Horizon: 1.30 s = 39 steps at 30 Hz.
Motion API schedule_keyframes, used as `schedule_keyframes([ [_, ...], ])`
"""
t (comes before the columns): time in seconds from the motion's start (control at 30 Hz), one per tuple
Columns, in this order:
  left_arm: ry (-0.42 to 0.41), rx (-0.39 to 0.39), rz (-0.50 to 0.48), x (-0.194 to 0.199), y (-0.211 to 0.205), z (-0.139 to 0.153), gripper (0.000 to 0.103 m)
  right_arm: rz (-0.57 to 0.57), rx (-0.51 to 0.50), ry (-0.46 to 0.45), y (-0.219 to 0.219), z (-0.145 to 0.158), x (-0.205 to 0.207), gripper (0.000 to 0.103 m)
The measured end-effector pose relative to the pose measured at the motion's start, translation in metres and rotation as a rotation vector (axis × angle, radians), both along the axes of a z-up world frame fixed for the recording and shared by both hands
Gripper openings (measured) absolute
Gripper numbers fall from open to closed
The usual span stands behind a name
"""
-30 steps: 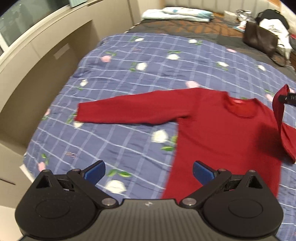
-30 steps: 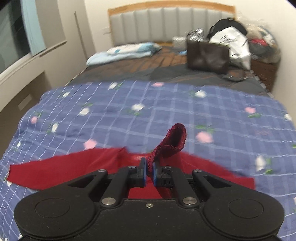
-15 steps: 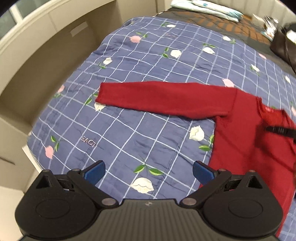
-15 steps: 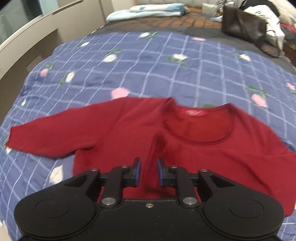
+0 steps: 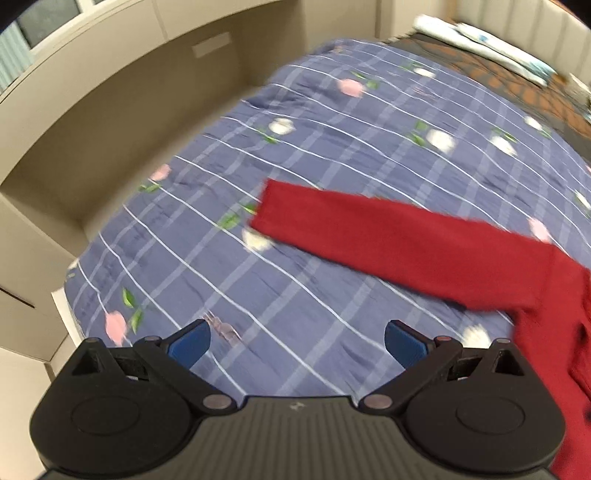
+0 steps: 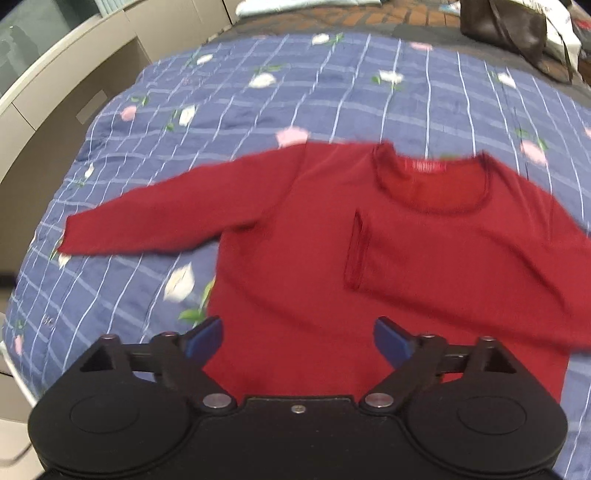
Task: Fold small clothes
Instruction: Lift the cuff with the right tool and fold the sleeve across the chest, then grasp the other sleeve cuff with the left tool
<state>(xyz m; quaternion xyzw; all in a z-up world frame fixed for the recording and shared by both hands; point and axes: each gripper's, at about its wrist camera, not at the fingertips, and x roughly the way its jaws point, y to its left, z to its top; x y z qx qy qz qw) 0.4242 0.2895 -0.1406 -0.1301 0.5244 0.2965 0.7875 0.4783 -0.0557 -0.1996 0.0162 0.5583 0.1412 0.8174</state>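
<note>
A small red long-sleeved sweater [image 6: 303, 258] lies flat on the blue checked quilt [image 6: 332, 88]. Its right sleeve is folded across the chest, with the cuff [image 6: 356, 254] below the neckline. The left sleeve [image 5: 388, 240] stretches out straight over the quilt, its cuff end at the left. My right gripper [image 6: 297, 341] hovers open above the sweater's lower body, nothing between its fingers. My left gripper [image 5: 297, 345] is open over bare quilt, short of the outstretched sleeve.
A beige wall ledge and panel [image 5: 110, 122] run along the bed's left side, close to the quilt's edge. Pillows [image 5: 487, 40] lie at the head of the bed. A dark brown bag [image 6: 506, 26] stands at the far right.
My right gripper let go of the right sleeve, which now lies folded across the chest, and opened wide. My left gripper swung left towards the outstretched sleeve and stayed open.
</note>
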Motion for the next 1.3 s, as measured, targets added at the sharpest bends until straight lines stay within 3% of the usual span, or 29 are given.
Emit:
schedule_keyframes([
  [0.17, 0.033, 0.071, 0.079, 0.021, 0.064, -0.039, 0.103, -0.019, 0.005, 0.072, 0.008, -0.003, -0.027, 0.098],
  [0.3, 0.034, 0.043, 0.154, 0.033, 0.109, -0.073, 0.103, -0.06, 0.006, 0.117, 0.016, -0.011, -0.038, 0.098],
  [0.43, -0.033, -0.071, 0.239, 0.039, 0.137, -0.098, 0.103, -0.085, -0.004, 0.157, 0.024, -0.023, -0.043, 0.1],
  [0.57, -0.091, -0.235, 0.328, 0.042, 0.152, -0.119, 0.103, -0.097, -0.029, 0.206, 0.028, -0.034, -0.052, 0.1],
  [0.77, -0.163, -0.317, 0.398, 0.054, 0.155, -0.129, 0.101, -0.127, -0.04, 0.266, 0.03, -0.039, -0.069, 0.101],
  [0.93, -0.203, -0.339, 0.416, 0.068, 0.154, -0.131, 0.071, -0.13, -0.037, 0.289, 0.031, -0.04, -0.075, 0.101],
  [1.0, -0.196, -0.341, 0.442, 0.071, 0.155, -0.135, 0.045, -0.138, -0.034, 0.287, 0.03, -0.04, -0.075, 0.101],
  [1.1, -0.23, -0.314, 0.467, 0.07, 0.155, -0.134, 0.026, -0.149, -0.029, 0.281, 0.026, -0.039, -0.075, 0.101],
  [1.17, -0.262, -0.286, 0.442, 0.071, 0.152, -0.129, 0.005, -0.162, -0.03, 0.28, 0.021, -0.038, -0.076, 0.101],
  [1.3, -0.307, -0.245, 0.389, 0.072, 0.142, -0.116, 0.0, -0.192, -0.024, 0.276, 0.01, -0.036, -0.077, 0.101],
])
